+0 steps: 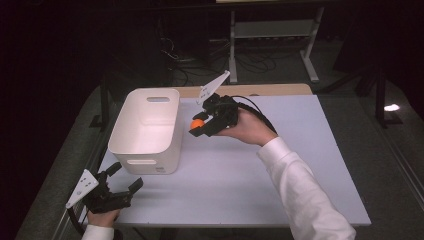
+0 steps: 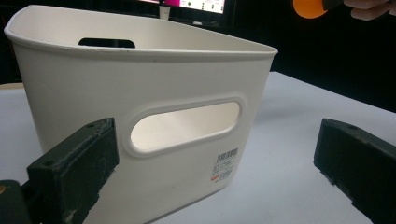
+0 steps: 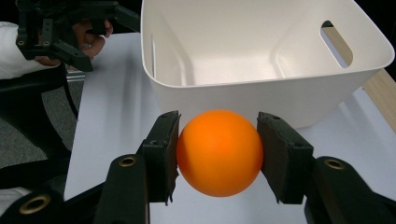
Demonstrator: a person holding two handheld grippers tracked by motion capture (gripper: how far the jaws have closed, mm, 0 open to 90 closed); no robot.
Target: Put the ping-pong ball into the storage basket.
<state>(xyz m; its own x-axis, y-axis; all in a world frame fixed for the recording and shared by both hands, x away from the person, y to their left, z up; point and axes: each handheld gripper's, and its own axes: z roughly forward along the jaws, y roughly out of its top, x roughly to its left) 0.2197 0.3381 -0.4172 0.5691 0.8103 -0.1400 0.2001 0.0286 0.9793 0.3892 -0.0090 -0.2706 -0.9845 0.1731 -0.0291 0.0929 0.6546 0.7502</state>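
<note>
While clamping the orange ball (image 3: 218, 152), right claw (image 3: 218, 156) nears the bin (image 3: 261, 100).

Dark room, lit mostly at the white surface (image 1: 240, 170). Grey floor (image 1: 380, 150) around it. Metal-frame shelf unit (image 1: 272, 30) behind, tangled cables (image 1: 200, 65) on floor, wooden board (image 1: 260, 90) along far edge.

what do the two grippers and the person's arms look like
Both grippers are black, each with two blocky, scuffed jaw pads and brass-coloured rivets at the jaw joints. The left gripper and right gripper each carry a pale grey three-cornered plate dotted with small dark marks. A black cable trails from each. Both arms wear white long sleeves.
</note>
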